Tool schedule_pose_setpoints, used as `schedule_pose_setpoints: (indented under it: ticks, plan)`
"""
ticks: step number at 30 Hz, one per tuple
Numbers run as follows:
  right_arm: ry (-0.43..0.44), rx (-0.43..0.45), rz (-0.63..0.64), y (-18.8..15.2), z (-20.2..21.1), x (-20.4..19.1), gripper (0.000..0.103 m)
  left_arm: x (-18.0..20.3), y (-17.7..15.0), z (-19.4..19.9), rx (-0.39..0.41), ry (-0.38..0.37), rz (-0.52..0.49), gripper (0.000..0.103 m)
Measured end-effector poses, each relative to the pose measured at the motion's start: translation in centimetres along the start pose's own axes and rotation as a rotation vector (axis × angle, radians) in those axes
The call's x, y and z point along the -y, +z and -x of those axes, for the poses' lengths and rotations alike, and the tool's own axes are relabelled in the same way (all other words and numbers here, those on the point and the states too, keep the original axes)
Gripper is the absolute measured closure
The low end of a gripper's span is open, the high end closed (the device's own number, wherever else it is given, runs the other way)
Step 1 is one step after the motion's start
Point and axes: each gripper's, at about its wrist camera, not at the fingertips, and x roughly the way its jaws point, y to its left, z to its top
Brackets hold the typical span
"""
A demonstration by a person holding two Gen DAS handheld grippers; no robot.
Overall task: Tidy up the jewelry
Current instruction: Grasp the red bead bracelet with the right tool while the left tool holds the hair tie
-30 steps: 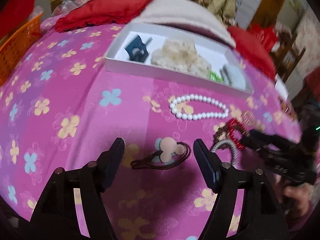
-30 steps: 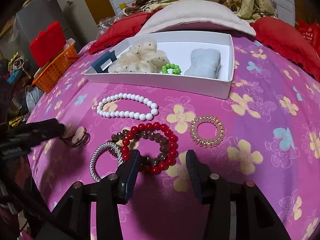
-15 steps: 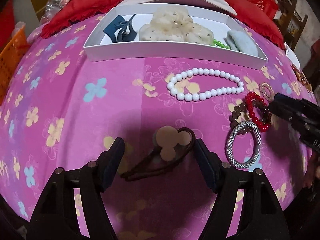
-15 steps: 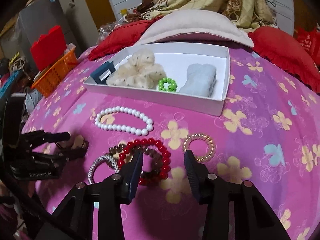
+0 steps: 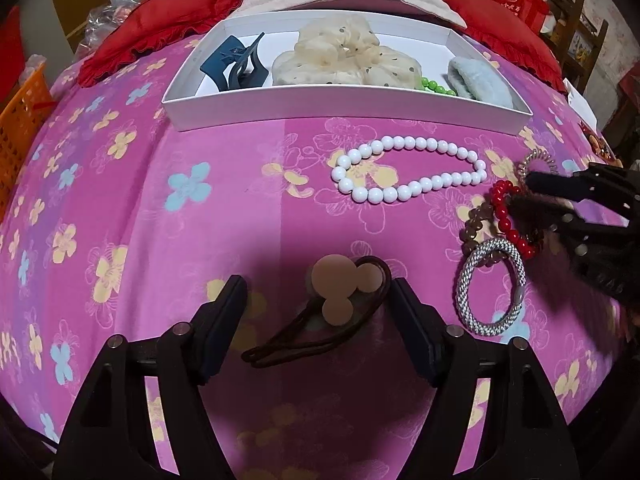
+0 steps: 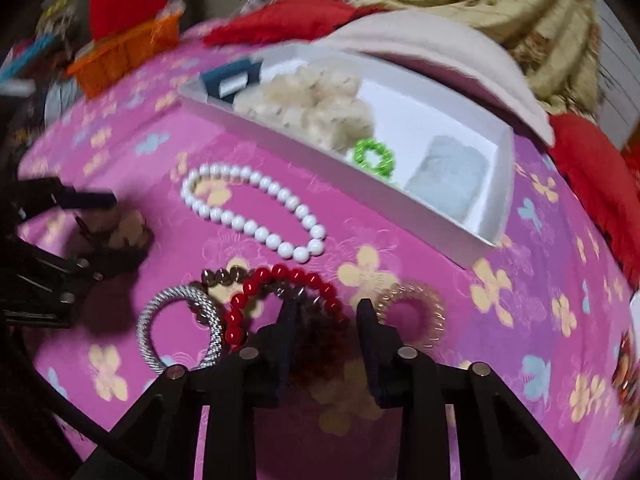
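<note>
Left tongs opening wide, straddling the brown hair tie with three beige discs, not gripped. Right tongs closing, red bead bracelet between the pads; contact cannot be told. White pearl strand lies beyond on the pink floral bedspread; white tray farthest.

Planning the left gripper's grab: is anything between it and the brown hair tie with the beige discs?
Nothing visible. The hair tie already lies on the cloth between the left gripper's open fingers, with no other item in between.
</note>
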Motion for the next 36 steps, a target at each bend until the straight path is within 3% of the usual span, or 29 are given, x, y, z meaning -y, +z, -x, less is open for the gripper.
schedule_pose_setpoints:
  ticks: [3, 6, 9, 14, 22, 26, 30, 36]
  plan:
    - [0.002, -0.002, 0.035, 0.7, 0.3, 0.0, 0.076, 0.1, 0.0, 0.0, -0.002, 0.001, 0.002, 0.026]
    - [0.179, 0.051, -0.098, 1.3, 2.2, 2.4, 0.076, -0.1, -0.1, 0.0, -0.002, -0.002, 0.003, 0.026]
    - [0.1, 0.051, -0.066, 1.7, 1.9, 2.8, 0.076, -0.1, -0.1, 0.0, -0.002, 0.0, 0.006, 0.026]
    - [0.088, -0.002, -0.005, 1.4, -0.8, 2.4, 0.076, -0.2, -0.3, 0.1, 0.002, 0.004, 0.014, 0.025]
    - [0.055, -0.052, 0.103, 1.3, -0.7, 0.8, 0.076, -0.1, 0.0, 0.0, -0.003, -0.001, 0.011, 0.025]
    - [0.057, -0.05, 0.089, 2.0, -1.2, 1.0, 0.076, 0.2, 0.0, -0.1, 0.0, 0.005, 0.012, 0.023]
    - [0.161, -0.031, 0.005, 2.1, -0.2, 2.1, 0.076, -0.1, -0.2, 0.0, -0.005, -0.004, 0.014, 0.023]
    - [0.121, -0.045, 0.017, 1.6, -1.4, 1.9, 0.076, -0.1, -0.1, 0.0, -0.001, 0.002, 0.023, 0.021]
